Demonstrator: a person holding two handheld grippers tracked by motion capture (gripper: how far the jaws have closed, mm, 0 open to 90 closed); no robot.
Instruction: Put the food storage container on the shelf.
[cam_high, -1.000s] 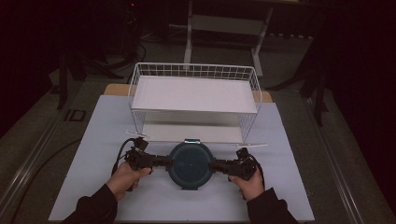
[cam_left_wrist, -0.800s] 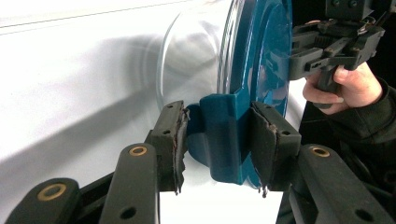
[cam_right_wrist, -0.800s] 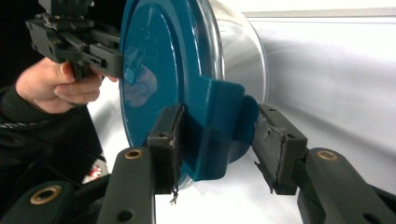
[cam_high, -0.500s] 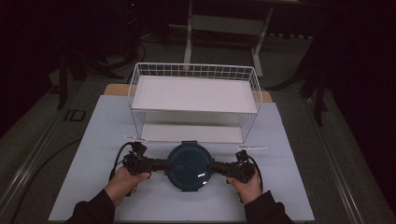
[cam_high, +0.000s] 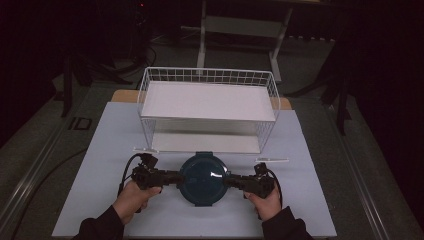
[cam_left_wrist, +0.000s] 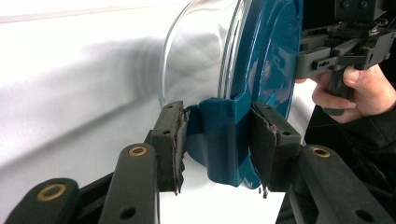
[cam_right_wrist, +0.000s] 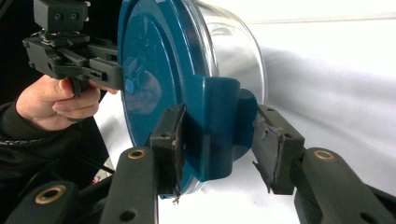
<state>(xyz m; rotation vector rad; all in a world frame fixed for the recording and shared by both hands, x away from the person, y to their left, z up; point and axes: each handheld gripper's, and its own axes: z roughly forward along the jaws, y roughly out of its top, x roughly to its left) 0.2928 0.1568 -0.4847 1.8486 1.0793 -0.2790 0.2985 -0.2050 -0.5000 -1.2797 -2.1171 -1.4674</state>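
A round glass container with a dark teal lid (cam_high: 204, 179) lies on the white mat near the front edge, between my two grippers. My left gripper (cam_high: 179, 177) is shut on the lid's left clip tab (cam_left_wrist: 224, 154), both pads pressed against its sides. On the opposite side, my right gripper (cam_high: 229, 181) is shut on the other clip tab (cam_right_wrist: 215, 130). In the gripper views the clear glass bowl (cam_left_wrist: 196, 60) shows under the lid, and the container looks empty. A person's hand holds each gripper.
A white wire basket shelf (cam_high: 207, 75) with two levels stands behind the container, its lower level opening toward me. Two thin white strips (cam_high: 145, 149) (cam_high: 271, 160) lie on the mat (cam_high: 100, 150) on either side. Dark floor surrounds the table.
The container and both hands have shifted very slightly toward the near edge. Both grips look the same.
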